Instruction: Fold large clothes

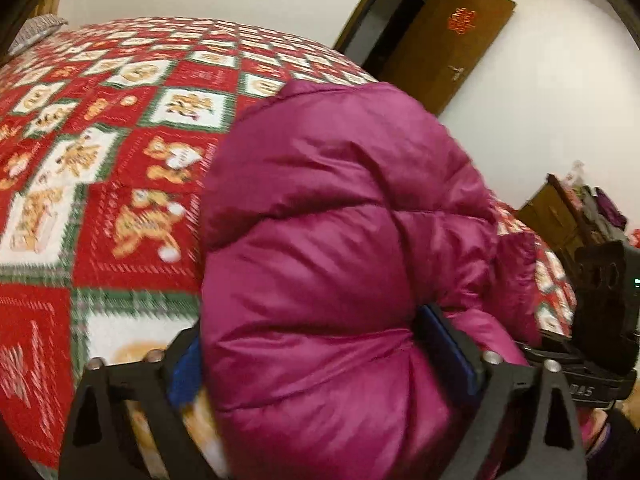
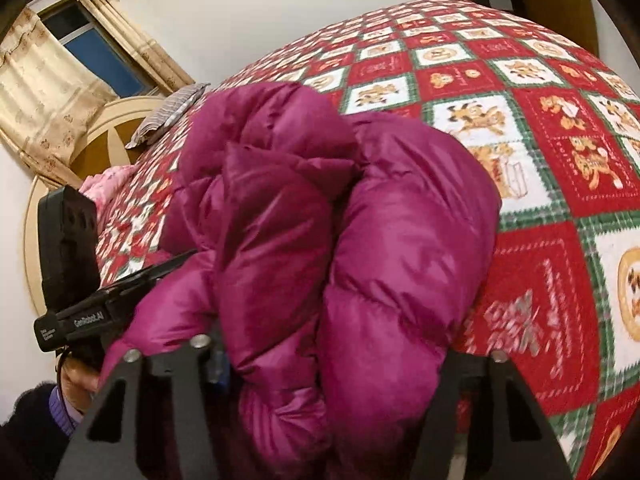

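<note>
Left wrist view: your left gripper (image 1: 332, 344) clamps puffy magenta down jacket (image 1: 340, 216); right gripper (image 2: 332, 364) likewise. Light, slippery, springy: grip quilted seams.

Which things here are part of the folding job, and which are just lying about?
Job: jacket, left gripper, right gripper, bed.
Lying about: pillow, pink cloth, door, curtains, cabinet.
</note>
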The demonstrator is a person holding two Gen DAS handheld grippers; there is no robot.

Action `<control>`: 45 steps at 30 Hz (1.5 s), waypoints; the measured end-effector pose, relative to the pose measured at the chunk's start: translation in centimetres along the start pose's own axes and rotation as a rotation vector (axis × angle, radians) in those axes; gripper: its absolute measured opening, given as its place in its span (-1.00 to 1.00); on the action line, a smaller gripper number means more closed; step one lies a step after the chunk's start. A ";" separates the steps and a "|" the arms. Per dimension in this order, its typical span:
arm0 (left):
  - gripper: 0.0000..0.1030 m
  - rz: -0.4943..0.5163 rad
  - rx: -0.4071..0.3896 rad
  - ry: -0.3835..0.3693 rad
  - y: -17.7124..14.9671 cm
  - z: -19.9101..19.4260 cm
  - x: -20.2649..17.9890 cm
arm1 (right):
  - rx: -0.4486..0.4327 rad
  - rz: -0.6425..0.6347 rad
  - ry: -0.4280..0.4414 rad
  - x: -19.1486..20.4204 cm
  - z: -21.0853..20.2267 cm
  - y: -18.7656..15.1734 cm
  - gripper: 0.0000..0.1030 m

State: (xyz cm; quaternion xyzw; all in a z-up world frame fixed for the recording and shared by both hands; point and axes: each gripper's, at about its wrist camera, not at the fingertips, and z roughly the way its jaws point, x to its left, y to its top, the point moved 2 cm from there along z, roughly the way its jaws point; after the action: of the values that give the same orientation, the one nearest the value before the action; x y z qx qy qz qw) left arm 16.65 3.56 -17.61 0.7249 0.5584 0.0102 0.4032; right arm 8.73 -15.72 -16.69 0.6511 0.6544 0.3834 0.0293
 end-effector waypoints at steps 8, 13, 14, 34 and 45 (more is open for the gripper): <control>0.61 -0.015 0.006 -0.060 -1.6 -1.6 -2.7 | -0.024 0.020 0.029 0.5 -2.6 -1.5 -0.22; 0.61 0.021 -0.025 -0.111 -0.8 -2.4 -6.0 | -0.086 0.005 0.002 0.4 -5.6 -1.3 -0.24; 0.61 0.025 -0.032 -0.125 -0.6 -2.5 -6.7 | -0.102 -0.010 -0.019 0.5 -6.4 -1.3 -0.24; 0.61 0.157 -0.052 -0.219 1.8 1.7 -18.7 | -0.293 0.004 -0.203 -6.7 -16.3 0.4 -0.25; 0.61 0.181 0.015 -0.131 2.3 6.9 -22.1 | -0.272 0.083 -0.215 -12.6 -15.3 2.1 -0.25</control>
State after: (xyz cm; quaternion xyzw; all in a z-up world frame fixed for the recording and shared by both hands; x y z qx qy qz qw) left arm 13.39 -18.55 -11.30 0.7745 0.4632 -0.0048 0.4308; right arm 4.12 -34.07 -10.61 0.7049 0.5621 0.3974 0.1708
